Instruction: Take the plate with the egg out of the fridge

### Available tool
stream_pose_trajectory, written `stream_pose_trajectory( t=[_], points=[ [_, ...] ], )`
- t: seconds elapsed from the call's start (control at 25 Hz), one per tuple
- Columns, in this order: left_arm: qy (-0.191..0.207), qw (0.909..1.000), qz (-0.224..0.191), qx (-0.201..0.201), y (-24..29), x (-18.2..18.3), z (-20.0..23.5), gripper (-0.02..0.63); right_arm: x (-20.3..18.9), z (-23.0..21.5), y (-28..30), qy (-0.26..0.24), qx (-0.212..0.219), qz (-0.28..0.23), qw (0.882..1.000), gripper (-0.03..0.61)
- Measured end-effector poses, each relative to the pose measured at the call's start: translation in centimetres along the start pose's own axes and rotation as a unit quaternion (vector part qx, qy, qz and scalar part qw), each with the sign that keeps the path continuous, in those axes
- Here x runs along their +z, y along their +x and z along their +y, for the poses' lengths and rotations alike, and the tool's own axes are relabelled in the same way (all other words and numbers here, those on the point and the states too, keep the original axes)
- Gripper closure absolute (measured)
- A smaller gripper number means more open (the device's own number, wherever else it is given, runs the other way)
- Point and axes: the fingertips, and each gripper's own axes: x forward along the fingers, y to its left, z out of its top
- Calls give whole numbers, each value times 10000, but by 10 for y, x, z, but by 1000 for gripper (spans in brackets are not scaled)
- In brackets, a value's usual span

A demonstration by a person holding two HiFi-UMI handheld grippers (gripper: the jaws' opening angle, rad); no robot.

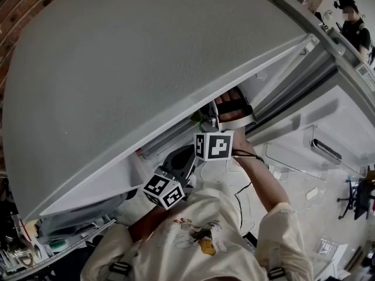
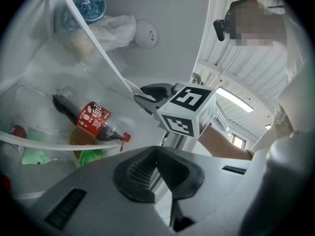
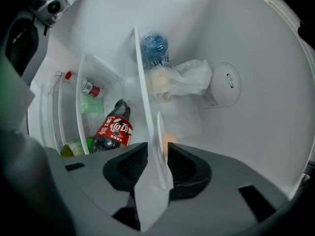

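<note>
The white plate (image 3: 158, 132) shows edge-on in the right gripper view, standing on a glass shelf (image 3: 141, 82) inside the fridge. The egg (image 3: 169, 141) lies on it, just past the jaws. My right gripper (image 3: 156, 152) has the plate's near rim between its dark pads, and the rim fills the narrow gap. In the left gripper view the right gripper (image 2: 143, 95) and its marker cube (image 2: 189, 111) reach toward the shelf edge. My left gripper (image 2: 157, 154) hangs back behind it, shut on nothing. In the head view both marker cubes (image 1: 214, 146) (image 1: 164, 191) sit under the fridge's grey top.
A cola bottle (image 3: 112, 129) lies on the shelf beside the plate's, near green packs (image 3: 91, 104). A blue-capped water bottle (image 3: 155, 45) and a plastic bag (image 3: 184, 77) sit further back on the plate's shelf. The open fridge door (image 1: 304, 151) stands at the right; a person (image 1: 353, 25) stands beyond.
</note>
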Motion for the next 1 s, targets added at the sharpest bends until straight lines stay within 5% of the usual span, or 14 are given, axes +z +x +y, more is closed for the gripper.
stream_pose_trajectory(
  t=[0.68, 1.0],
  points=[
    [19, 10000, -50, 30, 2, 3, -1, 604, -3, -2, 11, -623, 100, 99, 9980, 555],
    [34, 10000, -13, 42, 0, 1, 0, 604, -3, -2, 6, -627, 61, 75, 9980, 560]
  ],
)
